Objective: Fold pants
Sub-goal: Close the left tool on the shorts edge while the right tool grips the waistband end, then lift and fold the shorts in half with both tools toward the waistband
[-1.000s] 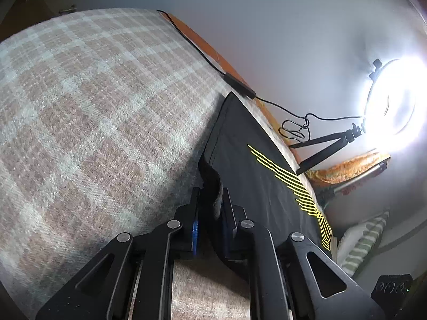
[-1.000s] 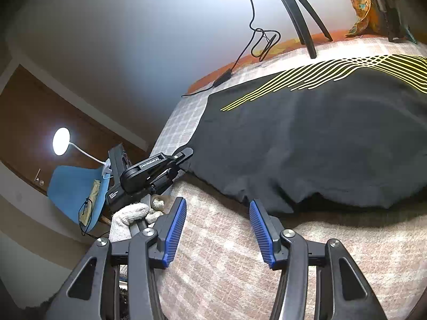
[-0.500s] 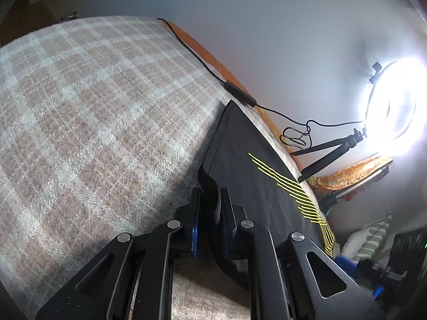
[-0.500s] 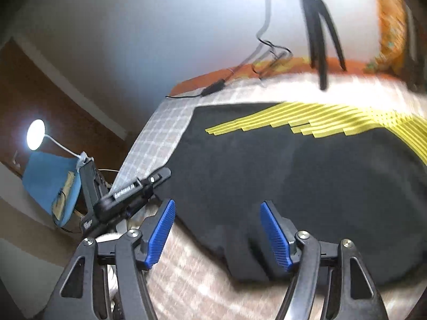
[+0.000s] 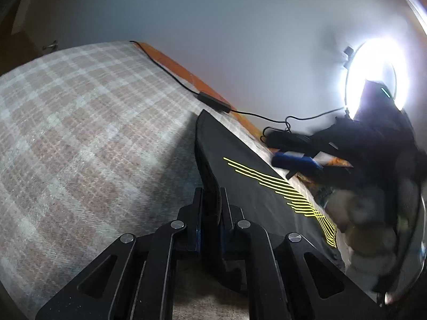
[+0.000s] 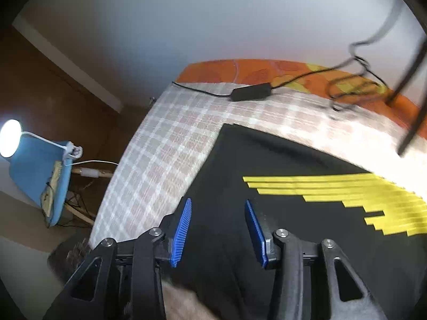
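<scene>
Left tongs (image 5: pixel 210 213) are pinched tight on the edge of the black pants (image 5: pixel 256 186). In the left wrist view, the two black fingers squeeze a thick fold of the cloth between them. The pants lie on a bed with a checked blanket (image 5: pixel 80 133) in tan and white. Yellow stripes (image 5: pixel 280 189) run across the black cloth. A black cable (image 5: pixel 170 74) with a small black box (image 5: pixel 213 101) on it lies along the far edge of the blanket, next to an orange sheet (image 5: pixel 186 72). A very bright ring light (image 5: pixel 379 72) shines by the wall. The right tongs (image 5: pixel 296 157) show in front of it, over the far side of the pants, but they are blurry here.

In the right wrist view, the right tongs (image 6: pixel 217 229) are spread wide and grip nothing. Their blue pads (image 6: pixel 181 232) hang just above the pants (image 6: pixel 267 226), near the pants' left edge. The yellow stripes (image 6: pixel 360 197) are off to the right. The checked blanket (image 6: pixel 165 154) shows to the left and behind the pants. The black box (image 6: pixel 250 92) and its cable sit at the far edge, by the orange sheet (image 6: pixel 240 70). A small lamp (image 6: pixel 10 138) glows at the far left, clipped to a blue chair (image 6: pixel 37 170).
</scene>
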`<state>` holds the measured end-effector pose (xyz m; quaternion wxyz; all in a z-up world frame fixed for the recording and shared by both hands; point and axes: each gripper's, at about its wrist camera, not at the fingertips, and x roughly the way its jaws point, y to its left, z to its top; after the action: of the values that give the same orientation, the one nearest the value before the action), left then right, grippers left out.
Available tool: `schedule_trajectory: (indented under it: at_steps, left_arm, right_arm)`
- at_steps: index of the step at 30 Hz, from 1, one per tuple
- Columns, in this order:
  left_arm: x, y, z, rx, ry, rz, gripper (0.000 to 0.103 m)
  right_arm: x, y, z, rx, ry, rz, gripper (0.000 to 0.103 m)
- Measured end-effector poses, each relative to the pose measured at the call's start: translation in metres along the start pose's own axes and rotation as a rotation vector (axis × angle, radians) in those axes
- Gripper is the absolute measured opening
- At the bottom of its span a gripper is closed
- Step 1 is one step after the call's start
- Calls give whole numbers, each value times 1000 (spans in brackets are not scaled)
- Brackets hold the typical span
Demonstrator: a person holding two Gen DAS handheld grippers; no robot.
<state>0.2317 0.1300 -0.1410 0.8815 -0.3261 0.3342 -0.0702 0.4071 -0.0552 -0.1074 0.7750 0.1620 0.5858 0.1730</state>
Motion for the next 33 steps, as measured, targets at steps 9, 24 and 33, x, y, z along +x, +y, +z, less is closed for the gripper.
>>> schedule_trajectory:
  at_steps: [9, 24, 33]
  left_arm:
    - [5, -13, -2, 75, 6, -5, 8]
    - [8, -16, -3, 93, 19, -14, 8]
    - [11, -44, -8, 135, 36, -55, 7]
  right_arm:
    - [60, 36, 29, -117, 92, -120, 41]
    - [84, 37, 29, -189, 111, -273, 8]
    - [37, 14, 19, -147, -21, -202, 2]
